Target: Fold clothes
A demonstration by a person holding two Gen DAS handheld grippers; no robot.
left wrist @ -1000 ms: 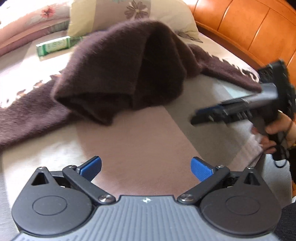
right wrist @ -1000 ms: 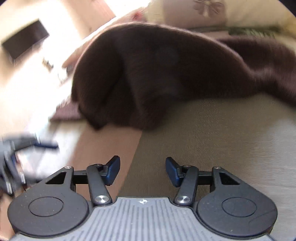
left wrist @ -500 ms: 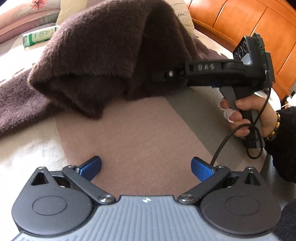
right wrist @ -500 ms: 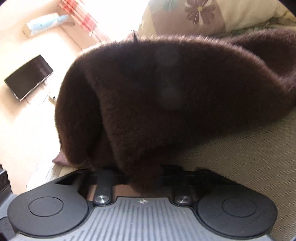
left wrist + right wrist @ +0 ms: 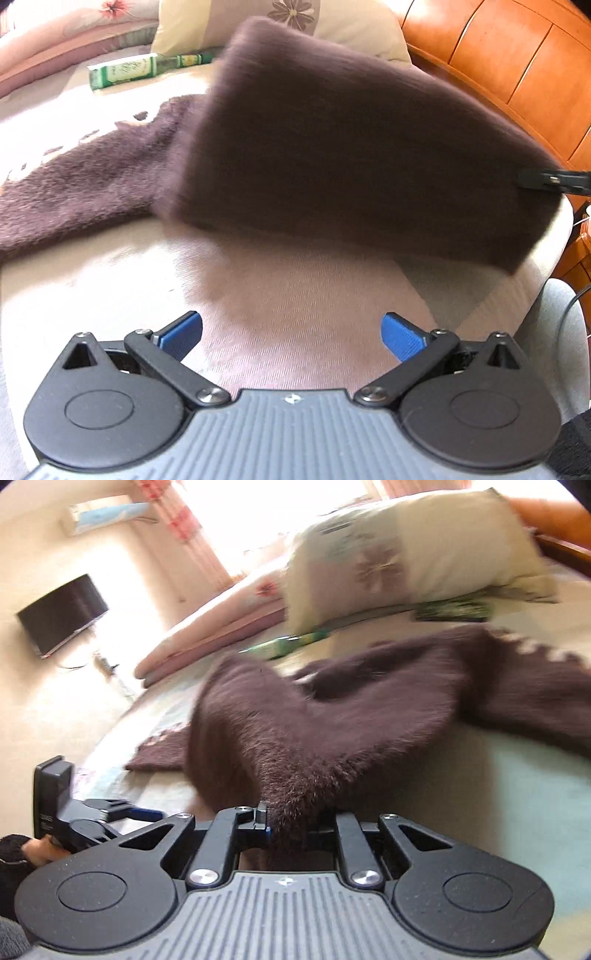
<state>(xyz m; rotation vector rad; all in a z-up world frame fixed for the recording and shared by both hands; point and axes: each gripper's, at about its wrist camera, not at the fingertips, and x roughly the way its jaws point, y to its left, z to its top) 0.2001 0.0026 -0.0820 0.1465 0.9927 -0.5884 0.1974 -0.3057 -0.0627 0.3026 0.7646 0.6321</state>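
A fuzzy dark brown sweater (image 5: 332,147) lies on the bed, with one part lifted and stretched to the right. My right gripper (image 5: 295,821) is shut on an edge of the sweater (image 5: 314,738), whose fabric bunches between its fingers. In the left wrist view only the tip of the right gripper (image 5: 546,181) shows at the raised cloth's right end. My left gripper (image 5: 291,332) hangs open over the bedsheet, below and in front of the lifted fabric, with nothing between its blue pads. In the right wrist view the left gripper (image 5: 110,812) sits low at the left.
A floral pillow (image 5: 295,22) and a green box (image 5: 122,70) lie at the head of the bed. The orange wooden bed frame (image 5: 517,55) runs along the right. A folded pink quilt (image 5: 221,627) sits at the far side. A dark screen (image 5: 62,613) hangs on the wall.
My right gripper has closed on the sweater's edge and pulled it up and to the right, stretching the fabric. The left gripper stayed open and barely moved.
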